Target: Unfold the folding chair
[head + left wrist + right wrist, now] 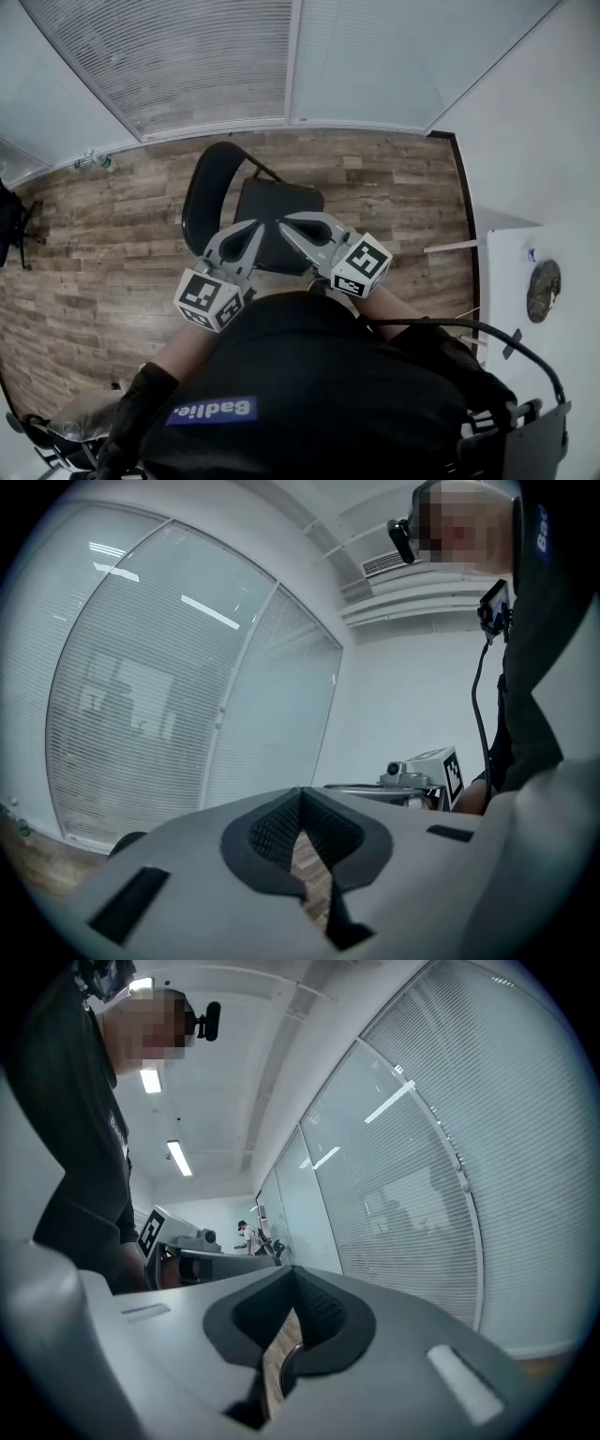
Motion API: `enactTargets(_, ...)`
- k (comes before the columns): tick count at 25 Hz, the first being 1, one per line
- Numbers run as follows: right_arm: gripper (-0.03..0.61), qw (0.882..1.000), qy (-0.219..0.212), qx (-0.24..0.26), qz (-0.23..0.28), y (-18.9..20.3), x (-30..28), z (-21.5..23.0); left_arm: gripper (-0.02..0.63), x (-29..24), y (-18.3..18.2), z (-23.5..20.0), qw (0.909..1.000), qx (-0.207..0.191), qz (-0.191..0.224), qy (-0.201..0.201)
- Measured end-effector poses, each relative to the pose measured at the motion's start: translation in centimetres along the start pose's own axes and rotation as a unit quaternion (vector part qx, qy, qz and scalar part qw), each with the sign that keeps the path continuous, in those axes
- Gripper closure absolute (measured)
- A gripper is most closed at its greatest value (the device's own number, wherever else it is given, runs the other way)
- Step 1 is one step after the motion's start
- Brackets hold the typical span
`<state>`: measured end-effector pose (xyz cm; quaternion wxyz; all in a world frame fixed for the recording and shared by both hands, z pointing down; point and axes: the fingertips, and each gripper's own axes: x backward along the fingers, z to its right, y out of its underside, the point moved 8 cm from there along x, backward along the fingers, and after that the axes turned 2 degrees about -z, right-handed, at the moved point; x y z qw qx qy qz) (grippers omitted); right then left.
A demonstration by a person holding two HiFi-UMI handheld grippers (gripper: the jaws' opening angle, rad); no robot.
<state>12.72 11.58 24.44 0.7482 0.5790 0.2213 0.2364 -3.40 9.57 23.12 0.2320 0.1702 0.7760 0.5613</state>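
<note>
Only the head view shows the folding chair point(274, 223). It is black and stands on the wood floor point(112, 244) near the big window with blinds point(206, 56). Its seat looks flat and its round back is on the left side in that picture. Both claws hang over the seat, and I cannot tell if they touch it.

From above, the left gripper point(251, 229) and the right gripper point(289, 225) point away from the person, and their tips come close together.

Looking along the left gripper point(300, 794), you see the blinds, a white wall and the other claw's marker cube point(448, 772) off to the right. Its two jaws are pressed together with nothing between them. Just a bit of wood floor shows through the gap lower down.

Looking along the right gripper point(292, 1275), you see a long room with ceiling lights point(178, 1157) and a person far away point(246, 1234). These jaws are pressed together too and hold nothing. A thin strip of floor and a dark curved edge show below them.

A white table point(511, 281) at the right has a round thing point(544, 291) on it.
</note>
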Motion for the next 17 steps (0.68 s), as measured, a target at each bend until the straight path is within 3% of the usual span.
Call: enactTargets(17, 0.578, 1.0, 0.008, -0.009, -0.005, 0.36, 0.92, -0.18, 0.609, 0.08, 0.04, 0.77, 0.9999, 0.0, -0.011, 0.005)
